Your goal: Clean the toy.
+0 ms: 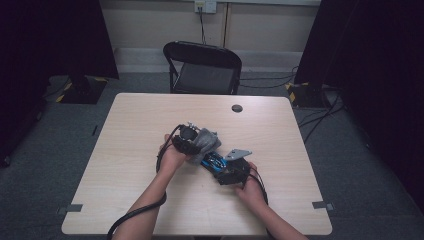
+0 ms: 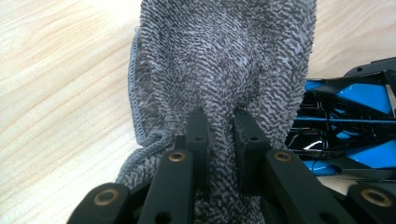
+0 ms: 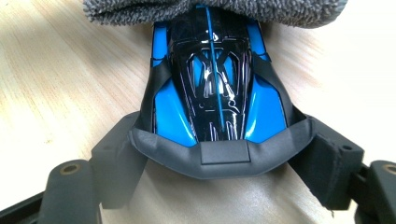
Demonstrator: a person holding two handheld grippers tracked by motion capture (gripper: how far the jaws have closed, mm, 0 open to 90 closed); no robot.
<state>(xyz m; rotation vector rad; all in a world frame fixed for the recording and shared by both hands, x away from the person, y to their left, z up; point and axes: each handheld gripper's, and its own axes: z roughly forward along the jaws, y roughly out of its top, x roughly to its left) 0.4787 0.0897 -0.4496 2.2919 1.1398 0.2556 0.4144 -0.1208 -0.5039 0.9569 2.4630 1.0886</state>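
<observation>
A blue and black toy car (image 3: 217, 88) lies at the table's middle, its rear wedged between the two pads of my right gripper (image 3: 219, 158), which is shut on it. A grey terry cloth (image 2: 219, 56) covers the car's far end. My left gripper (image 2: 219, 116) pinches a fold of that cloth, jaws nearly together. In the high view the cloth (image 1: 206, 139) sits bunched between my left gripper (image 1: 192, 142) and the car (image 1: 212, 161), and my right gripper (image 1: 227, 170) holds the car from the near right. The car's front is hidden under the cloth.
The light wooden table (image 1: 140, 120) has a small round dark cap (image 1: 237, 108) near its far edge. A black folding chair (image 1: 202, 67) stands behind the table. Cables trail from both grippers over the near edge.
</observation>
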